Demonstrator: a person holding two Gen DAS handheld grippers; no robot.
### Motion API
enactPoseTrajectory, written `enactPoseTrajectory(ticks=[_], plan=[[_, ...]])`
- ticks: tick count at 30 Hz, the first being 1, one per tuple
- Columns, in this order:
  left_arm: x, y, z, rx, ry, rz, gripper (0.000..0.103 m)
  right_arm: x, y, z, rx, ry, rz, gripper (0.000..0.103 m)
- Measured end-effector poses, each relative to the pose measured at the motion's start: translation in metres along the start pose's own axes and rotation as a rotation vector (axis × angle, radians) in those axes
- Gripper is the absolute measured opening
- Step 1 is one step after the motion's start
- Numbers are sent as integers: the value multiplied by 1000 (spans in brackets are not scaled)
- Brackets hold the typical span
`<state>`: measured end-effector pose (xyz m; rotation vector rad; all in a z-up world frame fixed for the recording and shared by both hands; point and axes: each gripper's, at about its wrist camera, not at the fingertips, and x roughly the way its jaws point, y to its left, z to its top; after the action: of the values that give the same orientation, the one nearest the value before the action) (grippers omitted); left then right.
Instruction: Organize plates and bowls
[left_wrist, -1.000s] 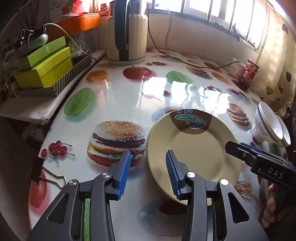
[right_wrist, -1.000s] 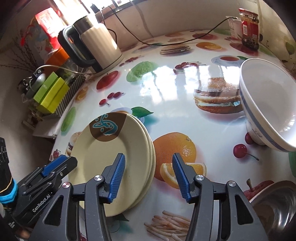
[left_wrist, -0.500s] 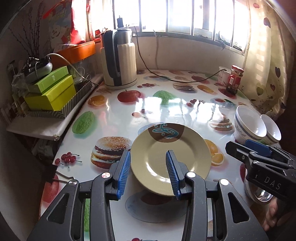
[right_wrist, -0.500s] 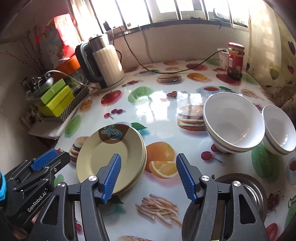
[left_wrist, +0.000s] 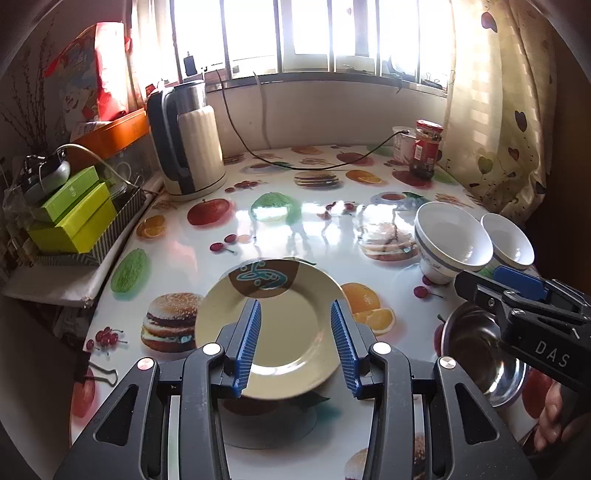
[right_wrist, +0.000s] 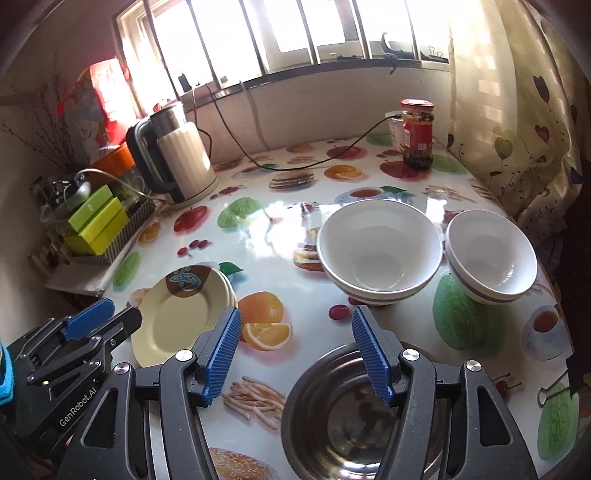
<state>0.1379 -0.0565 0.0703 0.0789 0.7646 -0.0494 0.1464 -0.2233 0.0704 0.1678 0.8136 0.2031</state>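
A stack of cream plates (left_wrist: 284, 325) with a brown and teal mark lies on the fruit-print table; it also shows in the right wrist view (right_wrist: 181, 317). My left gripper (left_wrist: 295, 332) is open and empty above the stack's near side. A large white bowl (right_wrist: 380, 251) and a smaller white bowl (right_wrist: 491, 254) stand at the right, also seen in the left wrist view as the large bowl (left_wrist: 450, 240) and small bowl (left_wrist: 508, 242). A steel bowl (right_wrist: 343, 417) sits near the front edge. My right gripper (right_wrist: 295, 350) is open and empty above its far rim.
An electric kettle (left_wrist: 188, 144) with its cord stands at the back left. Green boxes (left_wrist: 74, 218) sit in a tray off the table's left edge. A red-lidded jar (right_wrist: 417, 133) stands at the back right by the curtain. A binder clip (right_wrist: 554, 391) lies at the right.
Both grippers have drawn back and up from the plate stack, so more of the table shows. The right gripper now sits over the steel bowl. Both stayed open; the right opened wider.
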Motion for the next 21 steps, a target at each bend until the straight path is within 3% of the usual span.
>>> enactPoseTrajectory(ticks=[9, 14, 18, 21], plan=[[15, -35, 16, 70, 8, -50, 41, -7, -39, 6, 49, -19, -58, 63], [31, -46, 31, 56, 31, -148, 41, -6, -63, 14, 67, -26, -94, 63], [50, -53, 43, -12, 80, -283, 41, -3, -83, 22, 91, -34, -112, 63], [61, -66, 49, 2, 89, -290, 41, 2, -95, 28, 101, -36, -126, 63]])
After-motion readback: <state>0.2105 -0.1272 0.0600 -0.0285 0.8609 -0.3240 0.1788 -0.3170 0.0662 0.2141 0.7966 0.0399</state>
